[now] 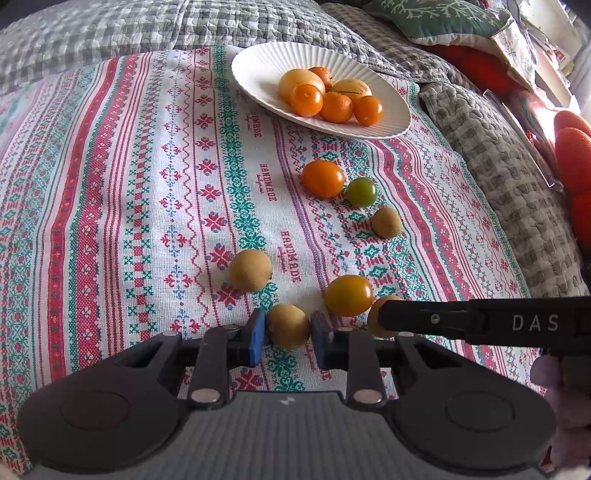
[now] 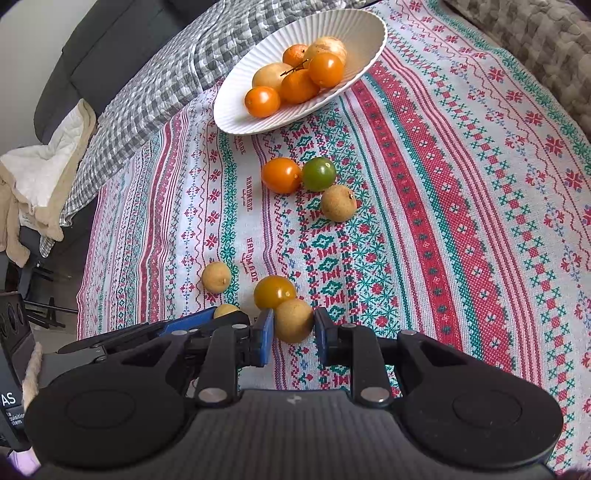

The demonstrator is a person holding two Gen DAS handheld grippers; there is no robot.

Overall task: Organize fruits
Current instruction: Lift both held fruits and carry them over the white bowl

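Observation:
A white ribbed plate (image 1: 258,59) (image 2: 354,26) at the far end of the patterned cloth holds several orange and yellow fruits. An orange tomato (image 1: 322,178), a green tomato (image 1: 361,192), two tan longans (image 1: 386,221) (image 1: 250,270) and a yellow-orange tomato (image 1: 349,295) lie loose on the cloth. My left gripper (image 1: 288,315) is shut on a tan longan (image 1: 288,334) that rests on the cloth. Just to its right, my right gripper (image 2: 293,314) is shut on another tan longan (image 2: 293,326), which touches the yellow-orange tomato (image 2: 275,291).
A grey checked quilt (image 1: 110,33) surrounds the patterned cloth (image 1: 110,184). A green cushion (image 1: 443,18) and orange-red round things (image 1: 572,155) sit at the right edge. In the right wrist view a dark sofa (image 2: 110,37) and a cream cloth (image 2: 37,177) lie to the left.

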